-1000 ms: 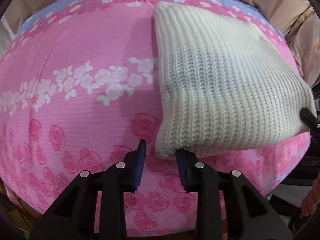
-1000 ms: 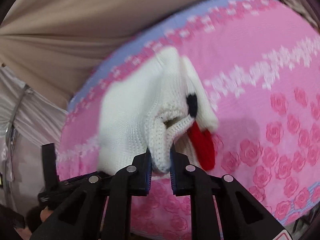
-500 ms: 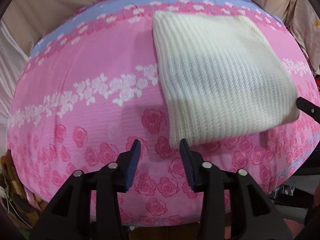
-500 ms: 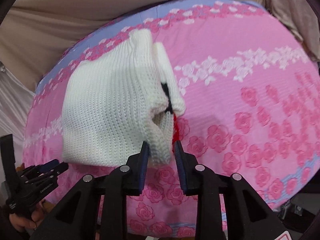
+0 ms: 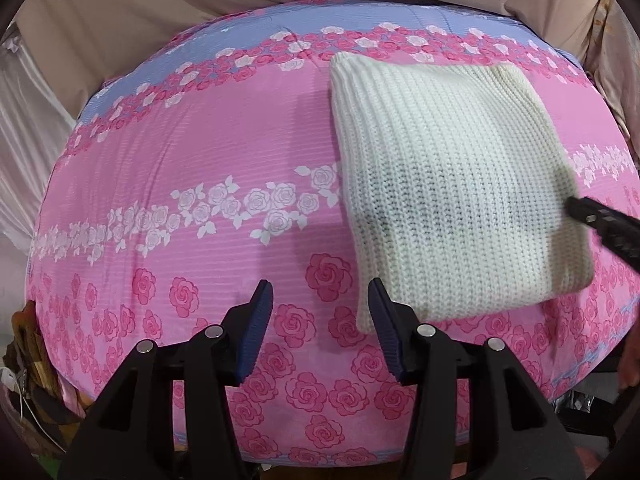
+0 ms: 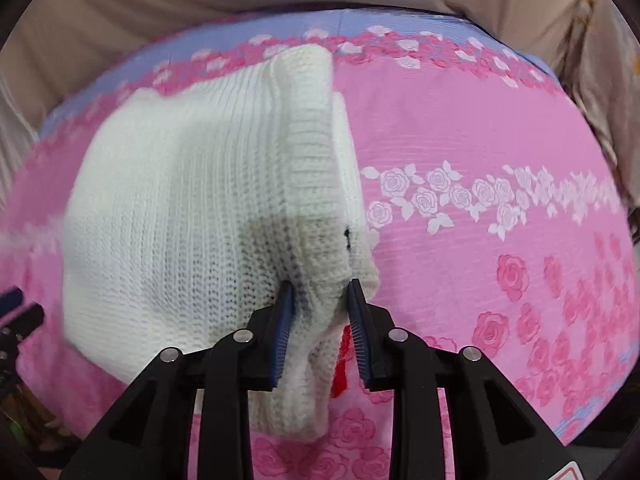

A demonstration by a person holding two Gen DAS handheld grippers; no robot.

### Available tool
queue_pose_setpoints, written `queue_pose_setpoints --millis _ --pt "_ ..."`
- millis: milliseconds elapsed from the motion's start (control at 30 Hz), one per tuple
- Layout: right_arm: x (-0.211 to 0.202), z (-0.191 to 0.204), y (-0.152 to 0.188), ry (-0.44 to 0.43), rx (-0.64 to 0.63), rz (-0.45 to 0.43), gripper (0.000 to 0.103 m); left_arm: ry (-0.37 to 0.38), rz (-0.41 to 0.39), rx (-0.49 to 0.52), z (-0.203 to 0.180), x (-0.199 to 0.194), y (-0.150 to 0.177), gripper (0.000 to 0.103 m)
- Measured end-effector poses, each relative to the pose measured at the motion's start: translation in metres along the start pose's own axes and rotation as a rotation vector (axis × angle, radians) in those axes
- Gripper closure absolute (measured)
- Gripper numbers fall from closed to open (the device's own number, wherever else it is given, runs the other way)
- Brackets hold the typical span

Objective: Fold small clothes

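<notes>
A cream knitted sweater (image 5: 448, 184) lies folded into a flat square on the right half of a pink rose-print bed cover (image 5: 200, 140). My left gripper (image 5: 320, 284) hovers over the cover just left of the sweater's near corner. Its jaws are opening and nothing is between them. One finger of my right gripper (image 5: 592, 216) shows at the sweater's right edge. In the right wrist view the sweater (image 6: 180, 220) has a thick ribbed fold that sits loosely between the pads of my right gripper (image 6: 319, 284), deep in the jaws. A red patch (image 6: 344, 360) peeks from under the fold.
Beige drapery (image 5: 160, 8) backs the bed on the far side. The bed cover (image 6: 480, 120) stretches bare to the right of the sweater in the right wrist view. Dark clutter (image 5: 24, 340) sits past the bed's lower left edge.
The left gripper let go of the sweater's near corner, rose and opened wider. The right gripper loosened on the fold and moved down over it. The sweater settled flat.
</notes>
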State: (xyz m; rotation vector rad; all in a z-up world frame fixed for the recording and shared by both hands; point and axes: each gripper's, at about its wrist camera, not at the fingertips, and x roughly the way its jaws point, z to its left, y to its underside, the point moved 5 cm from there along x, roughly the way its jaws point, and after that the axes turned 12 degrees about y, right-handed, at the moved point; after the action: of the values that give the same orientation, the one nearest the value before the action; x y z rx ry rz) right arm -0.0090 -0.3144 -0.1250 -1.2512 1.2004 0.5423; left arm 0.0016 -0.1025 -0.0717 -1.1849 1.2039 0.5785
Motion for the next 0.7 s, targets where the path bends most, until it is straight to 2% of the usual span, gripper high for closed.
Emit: queue_pose_setpoints --millis 133,200,267,333,433,500,533,600,700 --pt "-0.036 -0.01 -0.008 -0.065 0.056 -0.059 0.078 0.004 0.005 -0.027 0.002 0.003 -0.002 0.053" --pt "-0.029 -0.008 -0.007 -0.042 0.019 -0.055 0.078 0.009 -0.003 -0.028 0.0 0.002 -0.006 0.05" --pt "0.005 -0.005 0.002 0.0 -0.032 0.02 0.075 0.022 -0.027 -0.033 0.0 -0.003 -0.015 0.047" --pt "0.002 -0.01 0.002 -0.074 0.052 0.038 0.075 0.019 -0.061 -0.044 0.002 -0.009 -0.03 0.041" --pt "-0.021 -0.018 -0.02 -0.129 0.108 -0.028 0.076 0.043 -0.099 -0.073 0.001 -0.006 -0.061 0.039" --pt "-0.029 -0.016 -0.04 -0.157 0.112 -0.066 0.089 0.042 -0.102 -0.072 -0.002 0.004 -0.08 0.039" --pt "-0.029 -0.015 -0.049 -0.158 0.103 -0.081 0.092 0.039 -0.085 -0.057 -0.005 0.016 -0.088 0.039" --pt "-0.017 -0.007 -0.062 -0.133 0.072 -0.094 0.092 -0.005 -0.029 -0.039 -0.006 0.046 -0.092 0.039" --pt "0.046 0.0 -0.061 -0.069 0.025 0.014 0.093 -0.024 -0.008 -0.042 -0.003 0.069 -0.09 0.03"
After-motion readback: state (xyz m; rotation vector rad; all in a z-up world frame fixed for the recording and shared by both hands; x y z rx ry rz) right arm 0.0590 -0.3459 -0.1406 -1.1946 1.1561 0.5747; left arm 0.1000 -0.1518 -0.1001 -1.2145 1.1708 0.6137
